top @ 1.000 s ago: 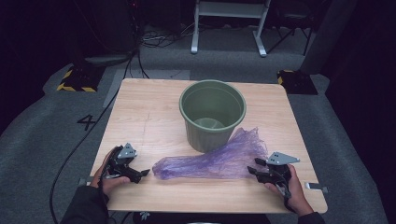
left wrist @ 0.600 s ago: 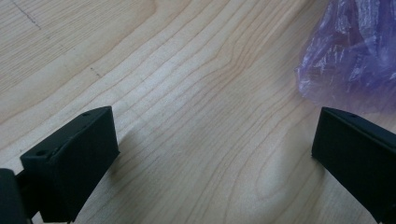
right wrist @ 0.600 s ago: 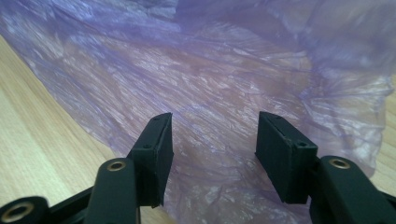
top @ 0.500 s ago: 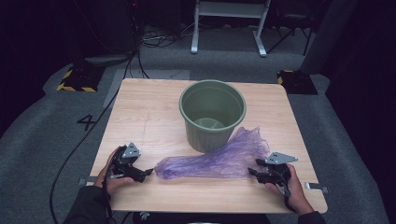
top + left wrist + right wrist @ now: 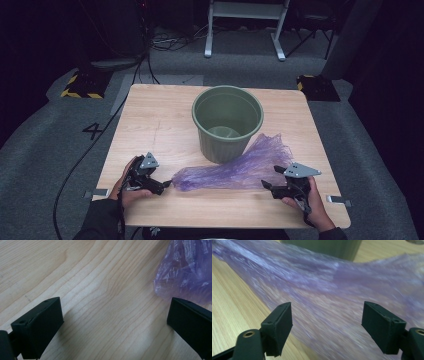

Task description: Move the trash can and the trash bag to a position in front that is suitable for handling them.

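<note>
Though crumpled flat on the table (image 5: 150, 115), bag (image 5: 235, 170) reads as thin purple film: very light, limp, slippery, likely to slide or bunch instead of lifting cleanly, and to tear if snagged. Lies in front of the bin (image 5: 227, 122), wide ruffled mouth just beside the bin's right foot, narrow twisted tail trailing away to the bin's front left. Touching the bin wall or merely close, hard to tell.

Best taken at the two ends: tail pinched where the film gathers thick, mouth caught by a single layer of the rim so it can be spread open. Grabbing the flat middle would probably pick up both layers at once.

Left gripper (image 5: 167, 184), at the tail tip well to the bin's front left, jaws wide with bare wood between them and film just past one jaw in the left gripper view (image 5: 185, 272). Right gripper (image 5: 266, 186), in front of the bin to its right near the mouth end, jaws have just been opening and stand wide, film spread ahead of and under the gap in its own view (image 5: 327, 297), pads not pressing on it.
</note>
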{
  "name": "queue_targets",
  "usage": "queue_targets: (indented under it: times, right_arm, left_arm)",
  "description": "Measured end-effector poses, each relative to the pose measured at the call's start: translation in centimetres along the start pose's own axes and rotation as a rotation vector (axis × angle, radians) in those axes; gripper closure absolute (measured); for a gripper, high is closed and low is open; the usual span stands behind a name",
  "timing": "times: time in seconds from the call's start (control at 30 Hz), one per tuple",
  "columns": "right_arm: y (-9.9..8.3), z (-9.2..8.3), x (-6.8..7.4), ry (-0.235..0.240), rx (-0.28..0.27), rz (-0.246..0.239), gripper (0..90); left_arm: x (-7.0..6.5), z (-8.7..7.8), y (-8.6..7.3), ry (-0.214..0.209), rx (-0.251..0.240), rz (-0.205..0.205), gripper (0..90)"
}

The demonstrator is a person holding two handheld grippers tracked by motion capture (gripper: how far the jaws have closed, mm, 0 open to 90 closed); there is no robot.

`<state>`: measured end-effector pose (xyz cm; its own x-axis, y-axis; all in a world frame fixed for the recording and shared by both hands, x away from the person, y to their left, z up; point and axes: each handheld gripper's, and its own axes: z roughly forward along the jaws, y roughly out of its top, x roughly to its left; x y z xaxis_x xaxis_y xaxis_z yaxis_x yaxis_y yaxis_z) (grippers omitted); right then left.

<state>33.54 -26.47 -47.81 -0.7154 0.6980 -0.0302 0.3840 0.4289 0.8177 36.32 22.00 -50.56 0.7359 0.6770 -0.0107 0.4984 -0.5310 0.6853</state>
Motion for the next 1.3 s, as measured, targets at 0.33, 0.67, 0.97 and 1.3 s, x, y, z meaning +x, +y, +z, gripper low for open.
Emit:
queue_targets:
  times: [0.33, 0.67, 0.97, 1.3]
  right_arm:
    - [1.2, 1.5, 0.9, -0.01, -0.021, 0.0, 22.0]
    - [1.2, 4.0, 1.4, -0.022, 0.014, -0.059, 25.5]
    - [1.3, 4.7, 1.1, -0.012, 0.0, -0.121, 26.5]
    - [1.4, 6.1, -0.2, -0.004, 0.043, -0.094, 19.7]
  left_arm:
    - [-1.0, 1.4, 1.5, -0.01, 0.002, 0.018, 0.0]
    - [-1.6, 2.5, 2.7, -0.018, -0.001, 0.025, 0.0]
    - [-1.7, 3.3, 3.5, -0.031, 0.002, 0.034, 0.0]
    - [-1.6, 4.1, 4.4, -0.039, 0.003, 0.046, 0.0]
